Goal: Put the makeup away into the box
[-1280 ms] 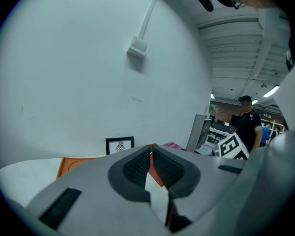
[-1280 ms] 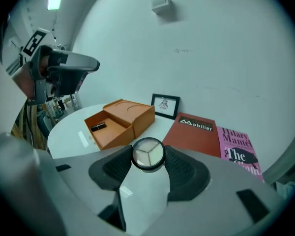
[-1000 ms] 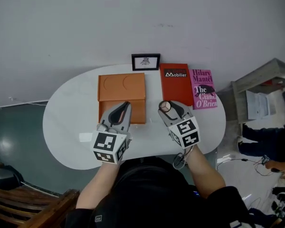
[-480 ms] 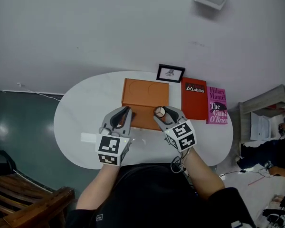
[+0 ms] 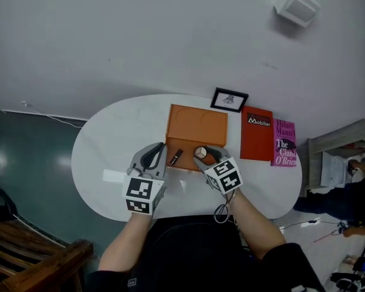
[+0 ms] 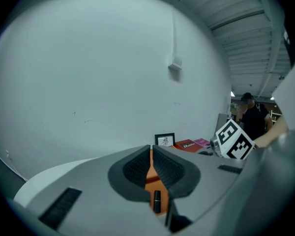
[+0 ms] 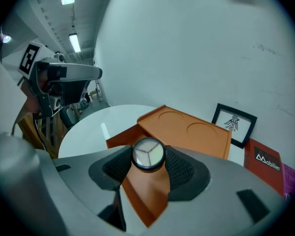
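The step in hand is the placing of a round compact (image 7: 148,154): the right gripper (image 5: 205,157) has its fingers clamped on the compact's two sides and holds it over the near end of the orange box (image 5: 196,121), which stands open on the white worktop (image 5: 109,145). The lid (image 7: 187,132), with two round recesses, is laid back, and the shallow tray (image 7: 142,191) lies right under the compact. A dark lipstick (image 5: 176,157) already lies in the left part of that tray, so part of the putting-away looks done. The left gripper (image 5: 157,152) is near the tray's left edge with its fingers closed together on nothing; through the slit between them only the orange tray and the lipstick show. The next move likely calls for lowering the compact into the free right part of the tray, clear of the lipstick, and then parting the fingers. As for writing, the red book (image 5: 256,132) right of the box reads "Mobilier", and the pink book (image 5: 284,143) just beside it reads "Hilary Mantel" and "The Giant O'Brien". The framed picture (image 5: 229,100) behind shows a small dark drawing with no legible words.
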### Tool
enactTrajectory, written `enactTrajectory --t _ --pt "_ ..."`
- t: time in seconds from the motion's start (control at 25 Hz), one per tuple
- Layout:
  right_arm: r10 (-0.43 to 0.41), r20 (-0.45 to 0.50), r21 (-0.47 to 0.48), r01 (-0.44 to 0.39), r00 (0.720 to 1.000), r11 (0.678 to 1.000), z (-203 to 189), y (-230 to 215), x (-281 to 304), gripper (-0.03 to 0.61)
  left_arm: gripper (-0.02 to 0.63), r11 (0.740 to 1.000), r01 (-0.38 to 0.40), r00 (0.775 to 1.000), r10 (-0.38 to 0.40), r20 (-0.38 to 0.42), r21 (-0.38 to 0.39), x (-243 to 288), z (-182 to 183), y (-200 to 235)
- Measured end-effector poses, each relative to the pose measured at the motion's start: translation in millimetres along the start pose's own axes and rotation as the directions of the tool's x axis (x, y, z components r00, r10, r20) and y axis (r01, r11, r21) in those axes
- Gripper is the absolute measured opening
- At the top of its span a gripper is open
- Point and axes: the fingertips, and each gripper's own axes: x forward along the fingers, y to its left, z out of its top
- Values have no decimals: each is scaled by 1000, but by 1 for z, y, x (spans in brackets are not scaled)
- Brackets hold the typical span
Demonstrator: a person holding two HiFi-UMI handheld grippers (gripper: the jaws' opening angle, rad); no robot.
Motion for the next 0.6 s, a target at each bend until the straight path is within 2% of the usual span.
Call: enactTrajectory --t 0.28,0.6 --pt "-3 -77 -2 3 997 1000 -22 -4 33 229 25 1000 -3 999 2 -36 -24 2 -20 7" --pt "9 -199 -18 -12 980 1000 -40 -6 62 230 25 999 4 999 -6 -45 -32 2 -26 7"
